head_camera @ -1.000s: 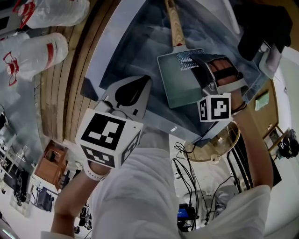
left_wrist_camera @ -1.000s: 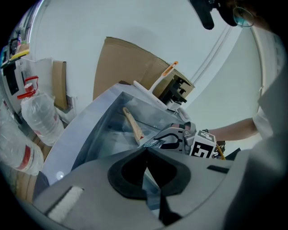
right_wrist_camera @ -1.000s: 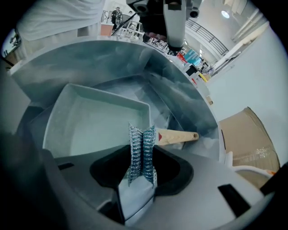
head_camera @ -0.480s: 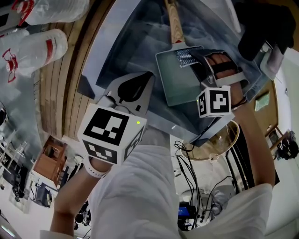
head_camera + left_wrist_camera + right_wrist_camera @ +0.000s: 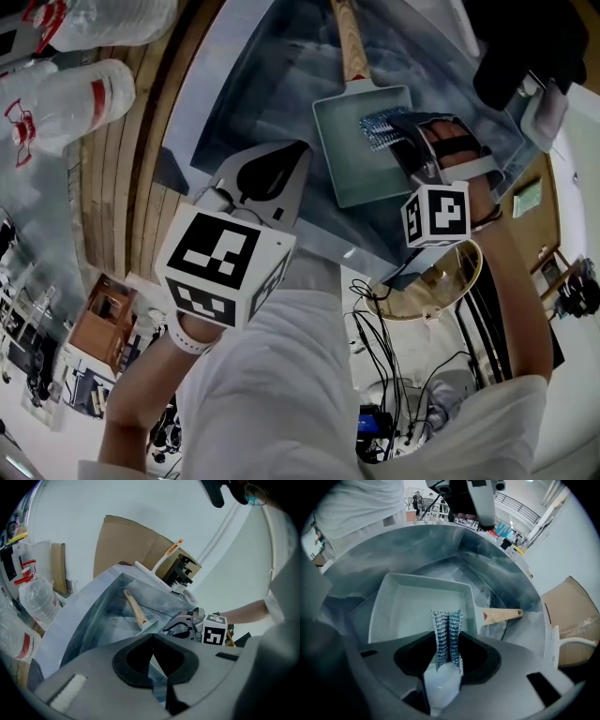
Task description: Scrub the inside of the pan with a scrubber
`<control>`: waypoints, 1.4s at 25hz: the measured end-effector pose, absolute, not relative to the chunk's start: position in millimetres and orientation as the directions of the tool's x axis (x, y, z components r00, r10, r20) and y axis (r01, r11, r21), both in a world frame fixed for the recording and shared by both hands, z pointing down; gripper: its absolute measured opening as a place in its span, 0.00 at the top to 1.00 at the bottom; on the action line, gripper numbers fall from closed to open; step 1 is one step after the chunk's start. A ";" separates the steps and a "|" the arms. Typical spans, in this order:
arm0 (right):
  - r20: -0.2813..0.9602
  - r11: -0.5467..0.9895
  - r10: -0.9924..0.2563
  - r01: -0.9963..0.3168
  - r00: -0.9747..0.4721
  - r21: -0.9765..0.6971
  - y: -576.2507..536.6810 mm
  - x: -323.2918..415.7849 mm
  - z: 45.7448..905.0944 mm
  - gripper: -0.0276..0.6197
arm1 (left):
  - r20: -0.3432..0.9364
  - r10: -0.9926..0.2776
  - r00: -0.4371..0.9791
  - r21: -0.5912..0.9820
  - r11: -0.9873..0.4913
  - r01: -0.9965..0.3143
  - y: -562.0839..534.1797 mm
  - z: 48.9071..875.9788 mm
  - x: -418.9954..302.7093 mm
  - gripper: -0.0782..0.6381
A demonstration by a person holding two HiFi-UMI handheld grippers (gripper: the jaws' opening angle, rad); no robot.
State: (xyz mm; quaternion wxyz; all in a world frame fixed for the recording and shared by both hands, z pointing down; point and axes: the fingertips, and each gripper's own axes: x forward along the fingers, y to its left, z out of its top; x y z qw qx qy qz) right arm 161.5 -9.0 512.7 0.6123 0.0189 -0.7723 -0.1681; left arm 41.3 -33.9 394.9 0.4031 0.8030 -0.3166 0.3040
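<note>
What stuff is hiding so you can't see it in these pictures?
Whether the ridged blue-silver scrubber touches the grey rectangular pan: right gripper view, the scrubber's own tip covers it.
Pan's near edge: right gripper view, behind the right tool's body.
Dirt in the pan: too faint in every view.

Left hand-held gripper (image 5: pixel 151 641), jaws together, empty
</note>
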 end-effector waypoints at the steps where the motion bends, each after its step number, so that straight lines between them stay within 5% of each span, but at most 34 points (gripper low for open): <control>1: 0.945 0.946 -0.227 0.177 -0.236 0.271 -5.5 162.8 512.0 0.73 | 0.742 -0.264 0.616 0.455 -0.476 -0.752 -33.1 394.0 41.7 0.88; 27: 0.990 0.926 -0.141 0.354 0.008 0.130 76.9 178.2 517.5 0.77 | 0.729 -0.260 0.633 0.464 -0.491 -0.737 -19.7 387.2 35.6 0.88; 35: 0.998 0.955 -0.031 0.295 0.052 0.015 90.3 179.7 514.6 0.77 | 0.731 -0.249 0.636 0.471 -0.490 -0.733 -9.4 389.9 30.0 0.88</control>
